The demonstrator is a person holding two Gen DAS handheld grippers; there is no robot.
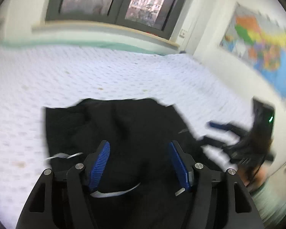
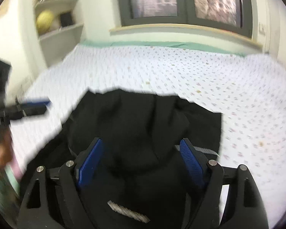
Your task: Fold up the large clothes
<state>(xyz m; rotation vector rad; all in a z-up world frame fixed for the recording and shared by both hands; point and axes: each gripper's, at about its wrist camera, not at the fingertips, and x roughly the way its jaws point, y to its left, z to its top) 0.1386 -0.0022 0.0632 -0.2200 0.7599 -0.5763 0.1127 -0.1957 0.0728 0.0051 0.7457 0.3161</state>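
A black garment (image 1: pixel 112 126) lies bunched on a white patterned bedspread (image 1: pixel 85 72). It also shows in the right wrist view (image 2: pixel 143 118), with a grey drawstring cord (image 2: pixel 127 211) near the camera. My left gripper (image 1: pixel 139 145) is open above the garment, blue pads apart, nothing between them. My right gripper (image 2: pixel 142 143) is open over the garment too. The right gripper also shows at the right of the left wrist view (image 1: pixel 215 131). The left gripper shows at the left of the right wrist view (image 2: pixel 38 106). Both views are blurred.
A window (image 1: pixel 112 0) with a wooden sill is behind the bed. A colourful map (image 1: pixel 261 47) hangs on the right wall. Shelves (image 2: pixel 57 19) with a yellow ball stand at the left. A teal strip (image 2: pixel 162 43) runs along the bed's far edge.
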